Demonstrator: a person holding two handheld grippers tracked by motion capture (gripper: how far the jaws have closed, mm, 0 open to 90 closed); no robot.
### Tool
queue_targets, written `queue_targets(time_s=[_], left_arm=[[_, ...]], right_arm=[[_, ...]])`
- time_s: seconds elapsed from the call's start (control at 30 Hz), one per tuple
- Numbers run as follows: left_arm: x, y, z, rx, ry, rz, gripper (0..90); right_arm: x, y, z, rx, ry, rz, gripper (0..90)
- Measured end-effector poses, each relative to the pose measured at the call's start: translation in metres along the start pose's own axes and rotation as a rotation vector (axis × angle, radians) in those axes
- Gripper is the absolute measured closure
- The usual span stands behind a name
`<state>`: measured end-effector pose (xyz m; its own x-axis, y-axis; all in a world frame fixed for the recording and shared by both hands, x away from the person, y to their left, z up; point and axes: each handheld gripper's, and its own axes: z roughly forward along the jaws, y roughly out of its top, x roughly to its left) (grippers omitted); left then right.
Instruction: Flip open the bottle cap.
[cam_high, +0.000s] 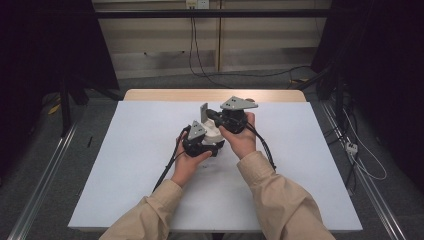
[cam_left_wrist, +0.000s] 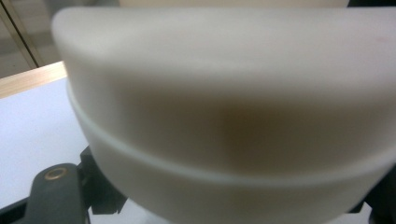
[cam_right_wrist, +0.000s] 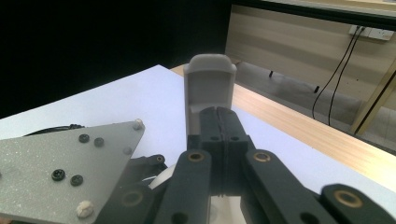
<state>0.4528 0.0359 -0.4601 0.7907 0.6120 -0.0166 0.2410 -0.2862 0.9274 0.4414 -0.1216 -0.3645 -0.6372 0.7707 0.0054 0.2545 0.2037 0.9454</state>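
Note:
At the table's middle, my left gripper (cam_high: 206, 144) is shut on a cream-white rounded body (cam_high: 214, 134). In the left gripper view that body (cam_left_wrist: 224, 102) looms close and blurred, with one black finger (cam_left_wrist: 55, 196) at its lower left. A grey upright piece (cam_high: 203, 111) with a rounded top stands just behind the body. My right gripper (cam_right_wrist: 219, 116) has its jaws pressed together at the lower part of this grey piece (cam_right_wrist: 208, 77), whose base is hidden behind them. In the high view the right gripper (cam_high: 214, 116) sits just right of the piece.
A white sheet (cam_high: 150, 165) covers the table, with a strip of bare wood (cam_high: 215, 95) at the far edge. The left gripper's grey plate (cam_right_wrist: 70, 163) lies close beside the right jaws. Black cables (cam_high: 167, 167) trail toward the person. Dark stands and floor rails flank the table.

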Motion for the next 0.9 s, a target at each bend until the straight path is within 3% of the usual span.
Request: queue_targets(time_s=[0.9], left_arm=[[0.0, 0.0, 0.0, 0.002, -0.002, 0.003, 18.7]], right_arm=[[0.003, -0.002, 0.013, 0.015, 0.003, -0.015, 90.0]])
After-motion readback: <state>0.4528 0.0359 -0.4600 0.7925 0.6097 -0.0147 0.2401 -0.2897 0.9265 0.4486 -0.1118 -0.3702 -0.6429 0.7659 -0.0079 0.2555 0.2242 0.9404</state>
